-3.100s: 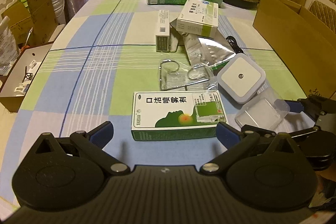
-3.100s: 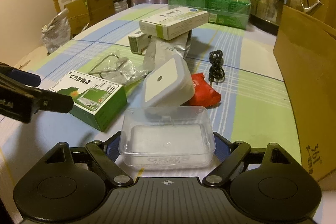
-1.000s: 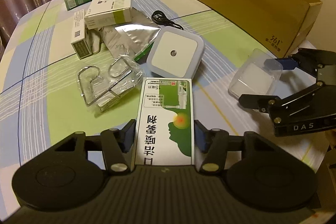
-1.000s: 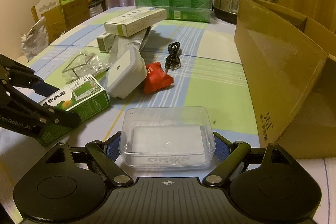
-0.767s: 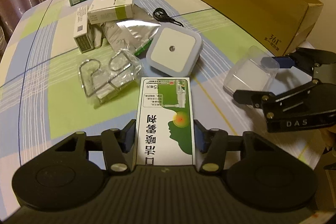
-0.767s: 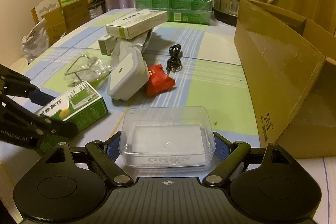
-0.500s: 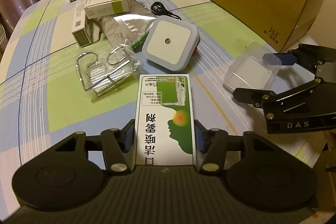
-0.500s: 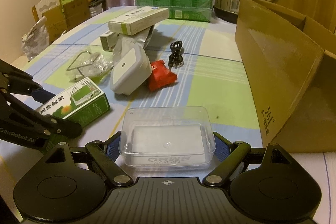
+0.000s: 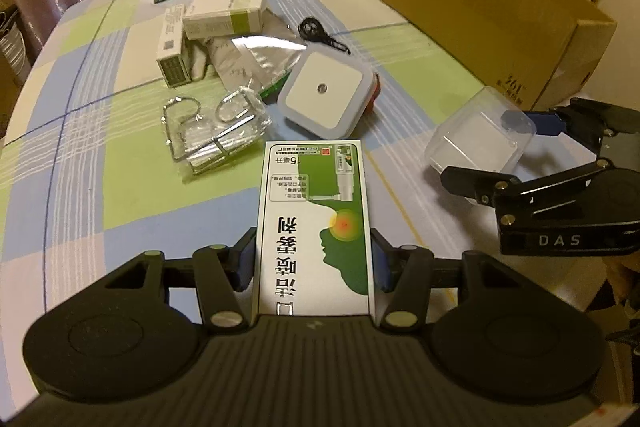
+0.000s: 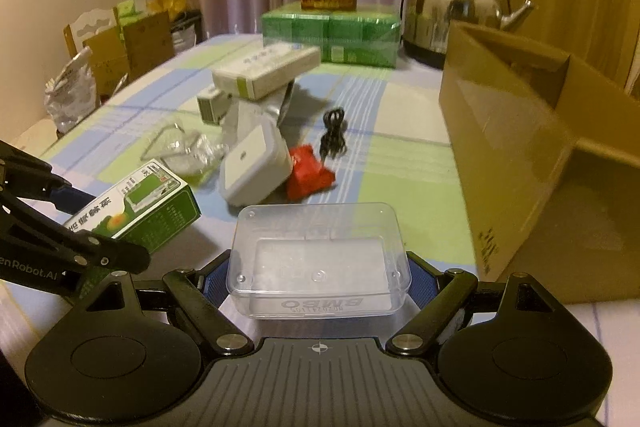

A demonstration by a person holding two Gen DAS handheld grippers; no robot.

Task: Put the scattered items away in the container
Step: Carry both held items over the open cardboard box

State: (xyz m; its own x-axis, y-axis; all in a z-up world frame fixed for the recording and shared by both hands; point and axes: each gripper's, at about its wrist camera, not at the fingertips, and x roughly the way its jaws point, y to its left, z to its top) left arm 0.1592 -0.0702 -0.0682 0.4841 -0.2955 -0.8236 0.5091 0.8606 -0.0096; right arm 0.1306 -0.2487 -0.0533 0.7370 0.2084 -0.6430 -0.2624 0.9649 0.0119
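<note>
The left claw (image 9: 312, 267) grips a green-and-white box (image 9: 314, 223) by its long sides, long axis pointing toward 12 o'clock above the bench (image 9: 120, 195). The right claw (image 10: 318, 277) clamps a clear plastic case (image 10: 318, 259) crosswise, the cardboard box (image 10: 520, 155) at 2 o'clock.

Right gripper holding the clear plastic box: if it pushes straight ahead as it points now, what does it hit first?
Likely the red packet and the white square night light lying just beyond the clear plastic box in the right gripper, on the checked tablecloth. Depth is uncertain.
</note>
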